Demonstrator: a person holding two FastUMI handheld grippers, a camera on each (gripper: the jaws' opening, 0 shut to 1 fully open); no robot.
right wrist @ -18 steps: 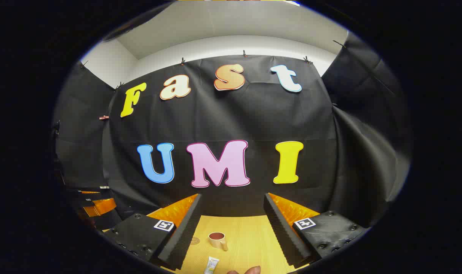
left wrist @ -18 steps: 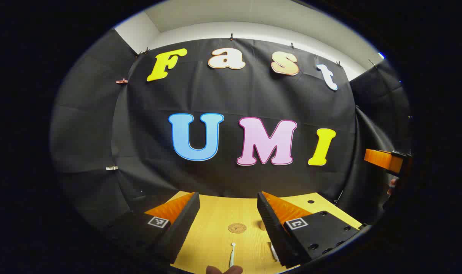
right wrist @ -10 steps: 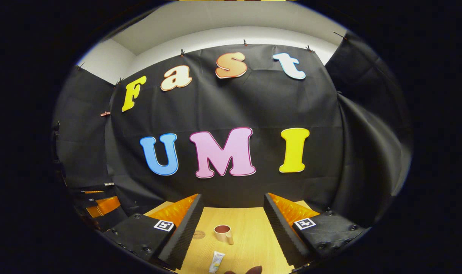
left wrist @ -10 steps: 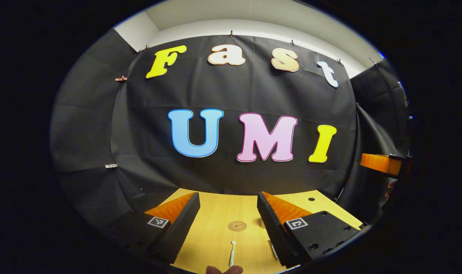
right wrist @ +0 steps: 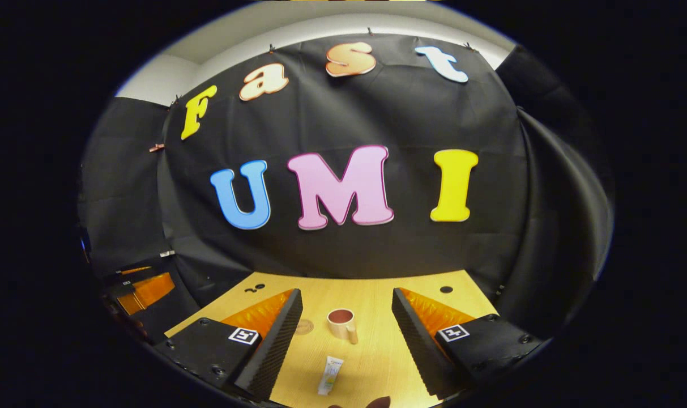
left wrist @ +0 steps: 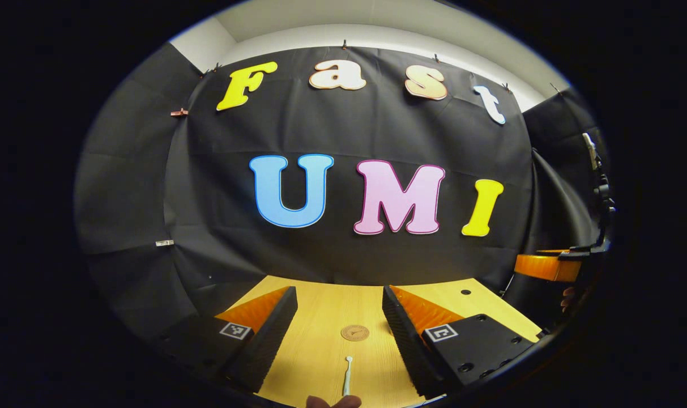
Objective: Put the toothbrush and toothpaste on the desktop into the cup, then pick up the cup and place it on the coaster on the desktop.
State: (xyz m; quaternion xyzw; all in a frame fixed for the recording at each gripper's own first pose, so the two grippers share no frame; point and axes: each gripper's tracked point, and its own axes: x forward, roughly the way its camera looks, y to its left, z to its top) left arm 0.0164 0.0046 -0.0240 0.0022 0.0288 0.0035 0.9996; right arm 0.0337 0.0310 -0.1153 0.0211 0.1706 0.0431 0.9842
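Both grippers' jaws are held wide above the table (right wrist: 377,362): left gripper (left wrist: 339,317) over the toothbrush (left wrist: 347,375), right gripper (right wrist: 347,320) over what seems to be the toothpaste (right wrist: 330,375).

The desktop (right wrist: 377,357) is showing a light yellowish wood grain with fine lines running through it. The cup (right wrist: 341,323) is looking pale beige outside and reddish-brown inside. The toothpaste (right wrist: 331,375) tube is coming across white with a yellow-green patch. The toothbrush (left wrist: 347,375) is reading plain white, and the round coaster (left wrist: 354,332) is sitting there tan, cork-like, with a faint darker mark.
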